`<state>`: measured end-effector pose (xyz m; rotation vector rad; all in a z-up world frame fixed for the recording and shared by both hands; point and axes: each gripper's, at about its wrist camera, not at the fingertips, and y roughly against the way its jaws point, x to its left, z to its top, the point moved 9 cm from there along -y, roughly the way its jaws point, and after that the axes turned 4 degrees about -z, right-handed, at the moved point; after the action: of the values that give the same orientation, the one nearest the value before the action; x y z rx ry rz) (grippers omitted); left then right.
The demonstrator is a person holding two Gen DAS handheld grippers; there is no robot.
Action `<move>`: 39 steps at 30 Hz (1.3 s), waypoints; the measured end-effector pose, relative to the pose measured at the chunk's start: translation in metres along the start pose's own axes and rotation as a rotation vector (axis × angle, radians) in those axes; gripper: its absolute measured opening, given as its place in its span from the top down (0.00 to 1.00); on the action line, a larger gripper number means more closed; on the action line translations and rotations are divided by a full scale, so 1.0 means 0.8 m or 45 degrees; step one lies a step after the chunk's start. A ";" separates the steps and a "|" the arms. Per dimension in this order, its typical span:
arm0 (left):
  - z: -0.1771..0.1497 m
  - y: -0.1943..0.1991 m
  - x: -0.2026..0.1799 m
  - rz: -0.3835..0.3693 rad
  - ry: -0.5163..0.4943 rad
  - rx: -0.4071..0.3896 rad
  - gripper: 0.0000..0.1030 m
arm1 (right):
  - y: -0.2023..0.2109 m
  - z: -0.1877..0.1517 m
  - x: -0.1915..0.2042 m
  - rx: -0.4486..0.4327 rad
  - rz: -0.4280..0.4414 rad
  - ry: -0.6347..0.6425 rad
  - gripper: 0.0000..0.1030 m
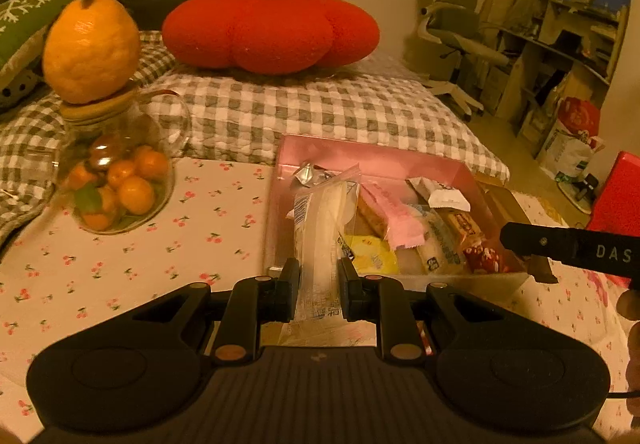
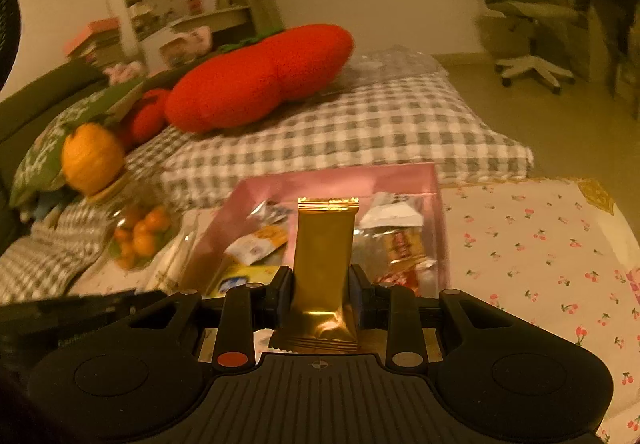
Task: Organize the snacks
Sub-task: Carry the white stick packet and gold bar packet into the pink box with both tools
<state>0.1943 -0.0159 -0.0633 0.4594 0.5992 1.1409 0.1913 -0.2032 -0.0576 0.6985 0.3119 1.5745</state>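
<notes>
Both grippers clamp wrappers: left gripper (image 1: 319, 284) pinches a clear packet (image 1: 320, 228), right gripper (image 2: 320, 294) a gold bar (image 2: 323, 264); at centre frame, either slick wrapper may slip short of the pink box (image 1: 400, 158)

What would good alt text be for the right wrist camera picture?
The right gripper is shut on an upright gold foil snack packet, held in front of a pink cardboard box filled with assorted wrapped snacks. The box sits on a cherry-print tablecloth, with a glass jar of small oranges to the left.

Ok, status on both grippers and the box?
Left gripper shut on clear packet. Right gripper shut on gold packet. Pink box ahead, already crowded.
</notes>
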 end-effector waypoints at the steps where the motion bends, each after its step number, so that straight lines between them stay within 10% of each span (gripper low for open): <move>1: 0.001 -0.005 -0.002 0.005 -0.003 0.001 0.82 | -0.004 0.002 -0.003 0.000 -0.006 -0.014 0.72; 24: 0.019 -0.067 -0.013 0.151 -0.104 -0.055 0.85 | -0.070 -0.001 -0.036 0.041 -0.103 -0.149 0.72; 39: 0.018 -0.067 -0.016 0.155 -0.105 -0.049 0.43 | -0.063 0.008 -0.040 0.024 -0.085 -0.189 0.42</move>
<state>0.2373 -0.0474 -0.0834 0.5129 0.4822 1.2412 0.2351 -0.2284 -0.0903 0.8067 0.2379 1.4493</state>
